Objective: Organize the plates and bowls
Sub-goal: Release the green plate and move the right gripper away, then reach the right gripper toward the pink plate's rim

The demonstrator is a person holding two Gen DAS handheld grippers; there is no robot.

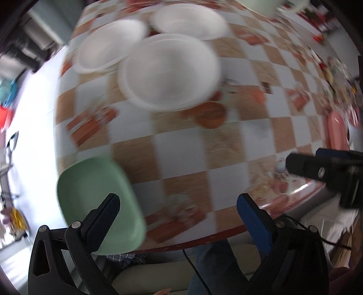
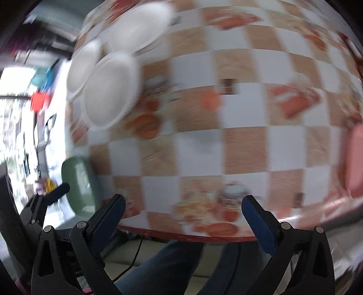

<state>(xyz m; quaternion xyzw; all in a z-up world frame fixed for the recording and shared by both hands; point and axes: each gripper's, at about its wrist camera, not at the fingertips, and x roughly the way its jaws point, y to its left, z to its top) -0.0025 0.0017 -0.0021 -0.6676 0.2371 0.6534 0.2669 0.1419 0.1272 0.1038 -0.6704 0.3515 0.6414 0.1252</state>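
Three white round dishes crowd the far left of the checkered table: one nearest, one to its left, one behind. A green square plate lies at the near left corner, under the left finger of my left gripper, which is open and holds nothing. In the right wrist view the white dishes sit upper left and the green plate lower left. My right gripper hangs open and empty over the table's near edge. Both views are blurred.
A pink plate lies at the table's right side, also seen in the left wrist view as the pink plate. A pale green bowl stands at the far edge. The person's legs in jeans are below the red table rim.
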